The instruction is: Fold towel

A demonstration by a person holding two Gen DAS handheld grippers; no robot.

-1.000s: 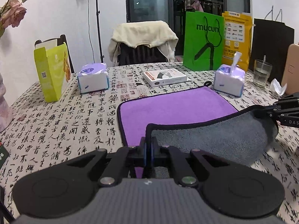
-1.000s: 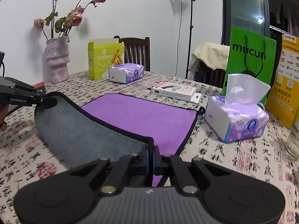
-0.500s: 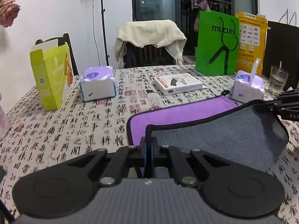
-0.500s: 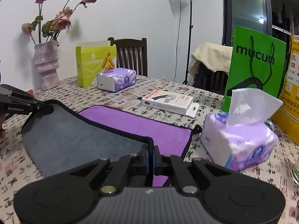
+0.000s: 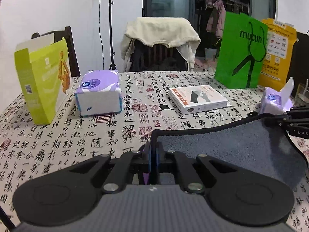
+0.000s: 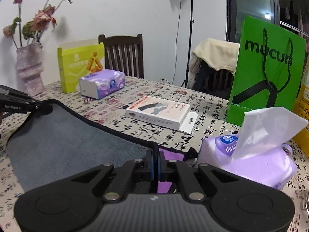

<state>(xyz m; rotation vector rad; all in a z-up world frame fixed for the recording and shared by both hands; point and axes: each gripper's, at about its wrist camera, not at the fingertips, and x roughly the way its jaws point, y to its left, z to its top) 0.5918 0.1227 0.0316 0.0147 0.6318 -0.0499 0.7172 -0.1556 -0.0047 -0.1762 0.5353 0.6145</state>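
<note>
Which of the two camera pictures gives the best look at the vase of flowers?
The right wrist view. There the vase stands whole at the table's far left corner, its dried roses rising against the wall. The left wrist view shows no vase, only a blurred pink scrap of bloom at its top left edge.

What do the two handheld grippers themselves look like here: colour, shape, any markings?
Both the left gripper and right gripper are matte black, with a ribbed grey body, two round side lobes, silver pivot bolts and blue-lined fingers. White lettering marks each one's side. No cables or sleeves show.
</note>
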